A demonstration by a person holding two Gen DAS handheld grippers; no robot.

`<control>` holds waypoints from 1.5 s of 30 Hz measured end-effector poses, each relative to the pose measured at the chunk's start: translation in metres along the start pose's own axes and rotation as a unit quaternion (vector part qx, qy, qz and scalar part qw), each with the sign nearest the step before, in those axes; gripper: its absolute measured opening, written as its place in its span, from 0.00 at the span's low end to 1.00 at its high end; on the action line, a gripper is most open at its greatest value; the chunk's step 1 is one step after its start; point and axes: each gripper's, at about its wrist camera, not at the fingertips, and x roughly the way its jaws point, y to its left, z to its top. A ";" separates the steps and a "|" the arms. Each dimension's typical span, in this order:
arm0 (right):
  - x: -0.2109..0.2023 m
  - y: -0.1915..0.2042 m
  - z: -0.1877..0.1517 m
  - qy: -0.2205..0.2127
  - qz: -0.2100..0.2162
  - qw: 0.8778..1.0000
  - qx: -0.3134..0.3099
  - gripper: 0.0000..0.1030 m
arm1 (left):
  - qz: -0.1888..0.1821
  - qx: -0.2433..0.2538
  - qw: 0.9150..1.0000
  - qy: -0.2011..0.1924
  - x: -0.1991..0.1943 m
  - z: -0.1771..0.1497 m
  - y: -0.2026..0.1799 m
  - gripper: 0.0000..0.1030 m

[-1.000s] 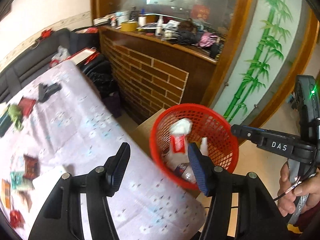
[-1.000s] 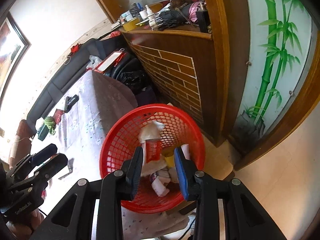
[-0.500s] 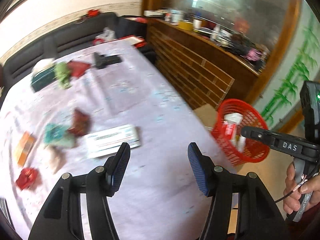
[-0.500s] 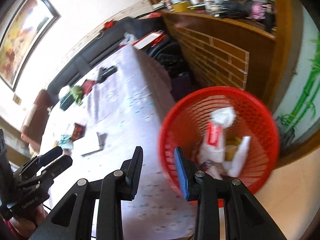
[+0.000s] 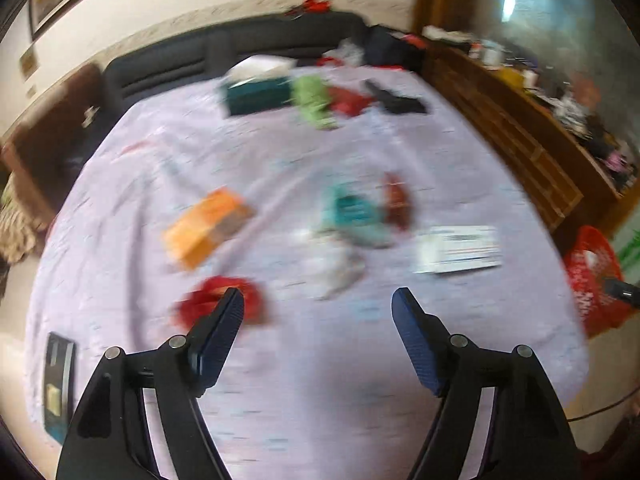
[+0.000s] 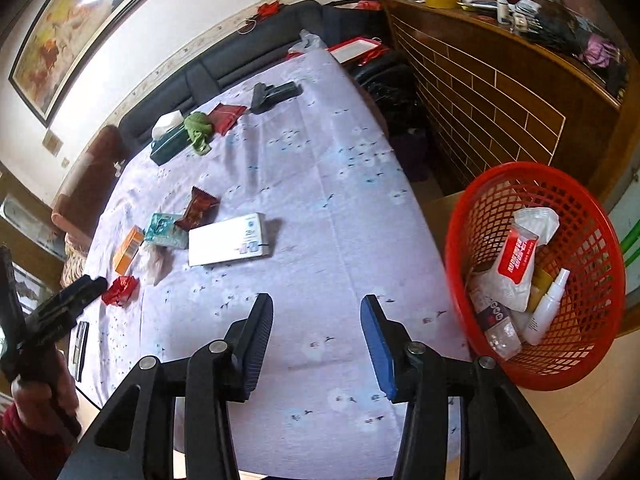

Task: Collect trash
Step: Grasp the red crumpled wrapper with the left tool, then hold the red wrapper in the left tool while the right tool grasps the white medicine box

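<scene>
above the lilac-clothed surface both tongs hang empty, left tongs and right tongs each spreading wider. wrappers lie scattered ahead: red crumpled wrapper, orange box, white box. red basket sits off the surface's right edge, already holding trash.

**One picture smeared, one picture sharp**

The left wrist picture is blurry all over; the orange box looks smeared. The right wrist picture is clear and bright with daylight. The white box drops a small soft shadow. The painting shines with glare. Both pictures bend round and go black at the corners
</scene>
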 end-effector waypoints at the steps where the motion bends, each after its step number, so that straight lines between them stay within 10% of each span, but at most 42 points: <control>1: 0.000 0.001 -0.001 -0.001 -0.002 1.000 0.001 0.48 | 0.013 -0.004 1.000 0.004 0.005 0.000 0.022 0.73; 16: -0.012 -0.002 -0.011 -0.013 -0.048 0.998 0.042 0.48 | -0.006 0.093 0.992 0.081 0.082 -0.015 0.070 0.73; 23: -0.010 0.009 -0.009 -0.009 -0.061 0.997 0.035 0.48 | -0.038 0.072 0.994 0.069 0.092 -0.013 0.083 0.57; 25: -0.008 0.012 -0.008 -0.006 -0.063 0.997 0.033 0.48 | -0.046 0.062 0.995 0.063 0.091 -0.011 0.087 0.38; 45: 0.071 0.079 0.055 0.050 -0.004 0.994 -0.098 0.48 | -0.078 -0.036 0.996 -0.001 0.032 -0.030 0.052 0.24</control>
